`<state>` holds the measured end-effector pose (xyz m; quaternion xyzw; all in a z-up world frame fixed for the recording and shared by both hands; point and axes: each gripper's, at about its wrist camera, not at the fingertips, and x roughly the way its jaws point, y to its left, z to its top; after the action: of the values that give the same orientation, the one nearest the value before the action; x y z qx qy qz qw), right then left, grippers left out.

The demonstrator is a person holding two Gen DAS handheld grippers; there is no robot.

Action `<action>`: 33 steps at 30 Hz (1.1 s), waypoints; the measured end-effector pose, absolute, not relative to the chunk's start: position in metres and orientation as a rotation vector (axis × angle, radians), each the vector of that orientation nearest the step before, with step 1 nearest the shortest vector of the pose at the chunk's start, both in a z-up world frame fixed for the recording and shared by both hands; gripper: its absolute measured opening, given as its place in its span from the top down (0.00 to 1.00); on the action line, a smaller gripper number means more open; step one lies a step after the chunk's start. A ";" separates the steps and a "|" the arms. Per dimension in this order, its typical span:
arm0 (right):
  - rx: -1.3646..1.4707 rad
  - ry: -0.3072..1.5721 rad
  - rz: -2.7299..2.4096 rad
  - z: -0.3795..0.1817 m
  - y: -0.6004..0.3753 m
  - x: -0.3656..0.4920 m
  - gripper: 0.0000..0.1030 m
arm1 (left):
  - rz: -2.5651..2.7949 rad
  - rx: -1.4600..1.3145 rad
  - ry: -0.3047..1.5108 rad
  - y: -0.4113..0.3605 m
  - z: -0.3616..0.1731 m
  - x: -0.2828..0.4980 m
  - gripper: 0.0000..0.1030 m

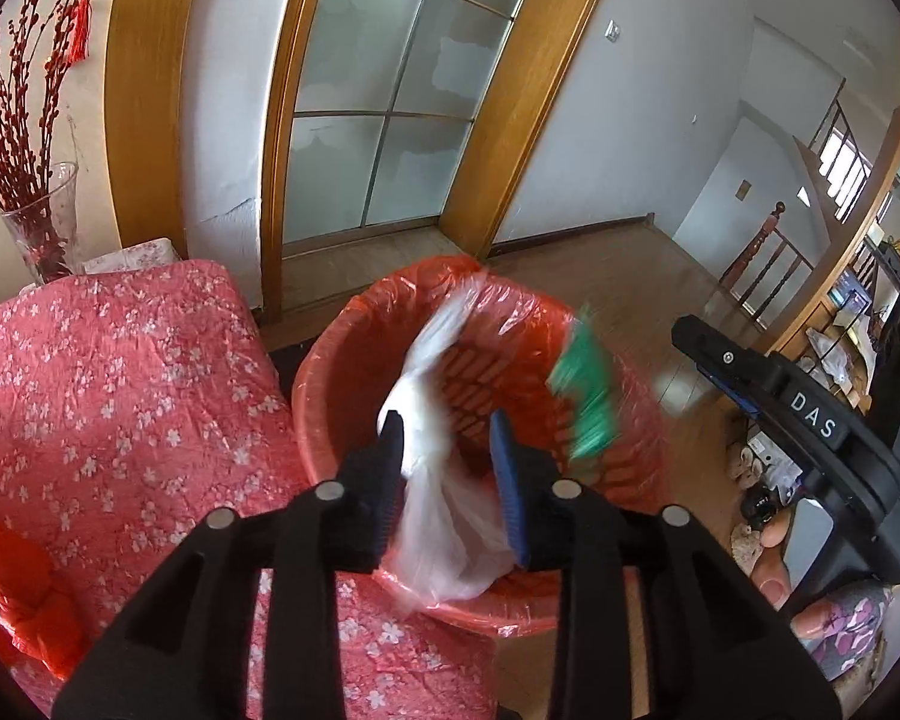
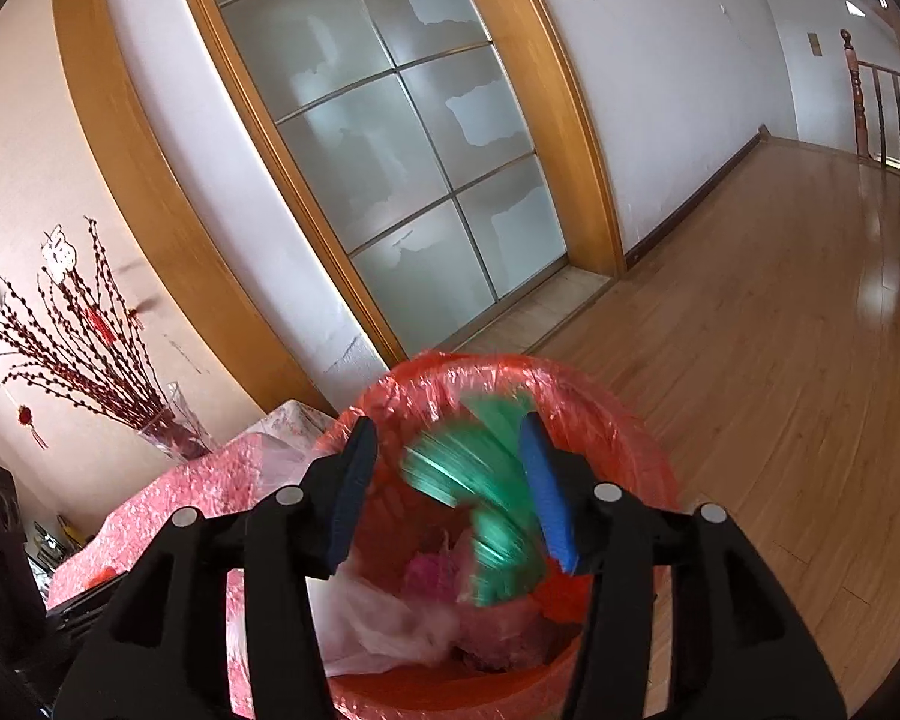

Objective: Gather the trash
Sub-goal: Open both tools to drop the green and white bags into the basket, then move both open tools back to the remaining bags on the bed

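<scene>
Hovering over red-lined bin [image 1: 342, 354]: left gripper [image 1: 450, 480] gaping around blurred clear bag [image 1: 432, 516]; right gripper [image 2: 450, 480] gaping, green wrapper [image 2: 492, 498] blurred between; "DAS" showing.

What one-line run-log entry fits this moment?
phase: dropping trash | left hand-held gripper: open, clear plastic bag between fingers | right hand-held gripper: open, green wrapper blurred | over red-lined bin

I'm seeing a thin glossy red plastic liner [image 1: 390, 300] crinkling over the slotted plastic bin [image 1: 486, 384] at frame centre, a filmy translucent white plastic bag [image 1: 444, 516] sagging across its near rim, and a shiny green wrapper [image 2: 498, 504], blurred. I'm looking past matt black gripper fingers [image 1: 384, 480] at polished wood flooring [image 2: 780, 360] on the right and a wrinkled floral cloth [image 1: 120, 390] on the left
</scene>
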<state>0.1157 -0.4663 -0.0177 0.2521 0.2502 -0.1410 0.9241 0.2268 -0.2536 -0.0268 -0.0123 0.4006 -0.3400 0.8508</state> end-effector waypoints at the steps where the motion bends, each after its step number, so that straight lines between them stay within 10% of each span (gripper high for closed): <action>1: 0.518 0.517 -0.291 -0.018 -0.466 0.115 0.51 | -0.708 -0.021 0.844 -0.252 -0.028 0.226 0.70; 33: 0.194 0.637 0.177 -0.026 -0.251 0.141 0.51 | -0.085 -0.093 0.585 0.057 -0.003 0.143 0.55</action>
<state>0.1412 -0.2505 -0.0261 0.0951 0.3124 0.0866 0.9412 0.1429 0.0571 -0.0033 -0.0460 0.2883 -0.0420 0.9555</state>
